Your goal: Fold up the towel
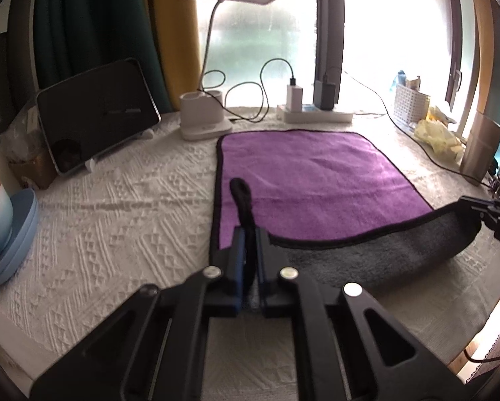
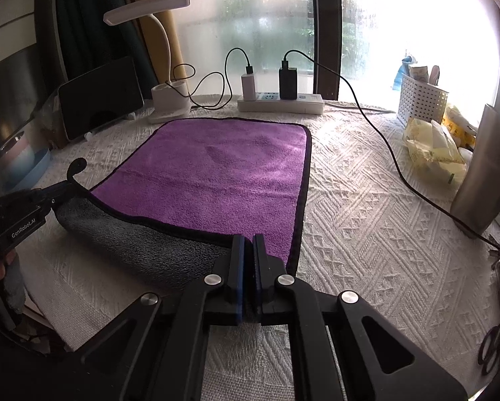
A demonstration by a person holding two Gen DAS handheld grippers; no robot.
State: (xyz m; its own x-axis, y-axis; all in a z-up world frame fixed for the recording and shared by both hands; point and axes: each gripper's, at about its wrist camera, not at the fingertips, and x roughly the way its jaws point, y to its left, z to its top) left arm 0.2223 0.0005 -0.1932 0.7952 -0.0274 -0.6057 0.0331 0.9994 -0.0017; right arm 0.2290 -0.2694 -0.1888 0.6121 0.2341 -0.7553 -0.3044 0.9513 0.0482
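A purple towel (image 1: 310, 180) with a black border and grey underside lies on the white textured tablecloth; it also shows in the right wrist view (image 2: 216, 173). Its near edge is lifted and curled over, grey side (image 1: 383, 250) showing. My left gripper (image 1: 249, 234) is shut on the near left corner, a black hanging loop (image 1: 241, 193) sticking up past the fingers. My right gripper (image 2: 247, 244) is shut on the near right corner. Each gripper shows in the other's view, the left (image 2: 39, 197) and the right (image 1: 494, 214).
At the back stand a tablet on a stand (image 1: 96, 117), a white desk lamp (image 1: 203, 117), a power strip with chargers (image 2: 280, 100) and cables. A white basket (image 2: 420, 100), yellow packets (image 2: 433, 150) and a metal cup (image 2: 484, 170) are right. A blue dish with a mug (image 1: 2, 227) is left.
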